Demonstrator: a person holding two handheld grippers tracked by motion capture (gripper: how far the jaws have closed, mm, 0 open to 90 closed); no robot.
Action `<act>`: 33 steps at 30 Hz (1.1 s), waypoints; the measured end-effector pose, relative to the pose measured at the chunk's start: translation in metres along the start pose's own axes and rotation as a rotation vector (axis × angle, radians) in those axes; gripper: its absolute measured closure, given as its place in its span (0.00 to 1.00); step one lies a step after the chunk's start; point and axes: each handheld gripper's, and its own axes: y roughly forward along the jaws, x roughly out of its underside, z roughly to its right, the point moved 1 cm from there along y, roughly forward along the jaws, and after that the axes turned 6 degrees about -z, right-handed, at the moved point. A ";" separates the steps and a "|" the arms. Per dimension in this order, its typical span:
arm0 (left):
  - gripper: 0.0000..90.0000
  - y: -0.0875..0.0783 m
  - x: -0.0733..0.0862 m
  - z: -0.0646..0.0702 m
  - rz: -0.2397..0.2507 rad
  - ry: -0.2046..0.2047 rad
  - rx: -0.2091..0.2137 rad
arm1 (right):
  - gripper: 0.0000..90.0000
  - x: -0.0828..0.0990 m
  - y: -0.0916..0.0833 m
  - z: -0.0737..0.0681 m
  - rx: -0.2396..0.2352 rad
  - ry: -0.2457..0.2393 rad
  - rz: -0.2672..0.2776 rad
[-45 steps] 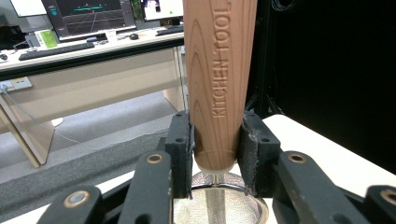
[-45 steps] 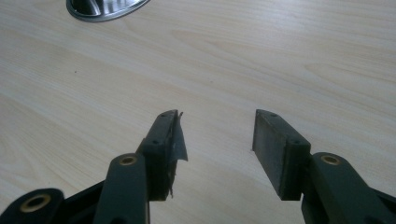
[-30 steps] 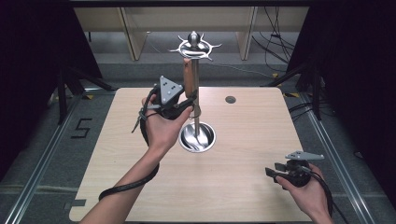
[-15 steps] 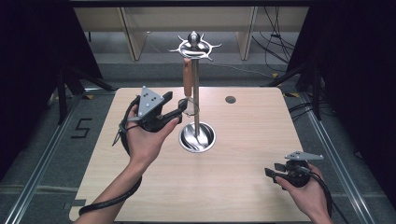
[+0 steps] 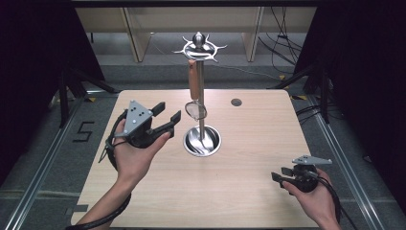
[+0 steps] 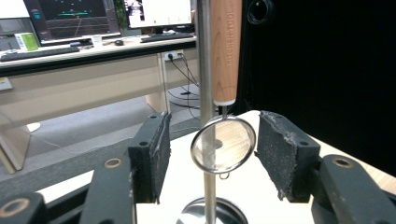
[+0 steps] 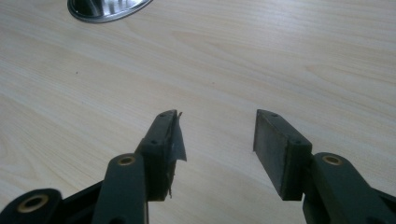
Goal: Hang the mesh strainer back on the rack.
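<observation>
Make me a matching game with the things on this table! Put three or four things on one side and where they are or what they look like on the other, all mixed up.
Things:
1. strainer
2. metal stand
3. left gripper
4. right gripper

Descriptions:
A. low over the table's near right corner, open
B. hangs from a hook, wooden handle upward
C. shiny pole rising from a round base
D. held up left of the pole, open

Pairs: 1-B, 2-C, 3-D, 4-A
</observation>
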 end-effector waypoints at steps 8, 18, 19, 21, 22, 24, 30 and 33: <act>0.49 -0.022 0.015 -0.020 -0.001 -0.036 -0.031 | 0.56 0.000 -0.001 0.000 0.002 -0.015 -0.002; 0.48 -0.049 0.042 -0.038 -0.012 -0.065 -0.080 | 0.56 0.000 0.000 -0.002 0.000 -0.006 -0.008; 0.48 -0.051 0.045 -0.039 -0.014 -0.064 -0.085 | 0.56 0.000 0.000 -0.001 0.002 -0.009 -0.007; 0.48 -0.055 0.051 -0.041 -0.019 -0.072 -0.097 | 0.56 0.000 0.001 -0.002 0.000 -0.005 0.001; 0.48 -0.057 0.054 -0.042 -0.024 -0.067 -0.100 | 0.56 0.001 0.001 -0.001 0.002 -0.010 0.003; 0.47 -0.060 0.060 -0.044 -0.030 -0.071 -0.108 | 0.56 0.001 0.001 -0.002 0.003 -0.002 -0.002; 0.47 -0.067 0.078 -0.050 -0.050 -0.079 -0.135 | 0.56 0.001 0.002 -0.002 -0.004 -0.010 0.007; 0.47 -0.070 0.089 -0.052 -0.069 -0.088 -0.144 | 0.56 0.000 0.001 0.001 0.017 -0.048 0.005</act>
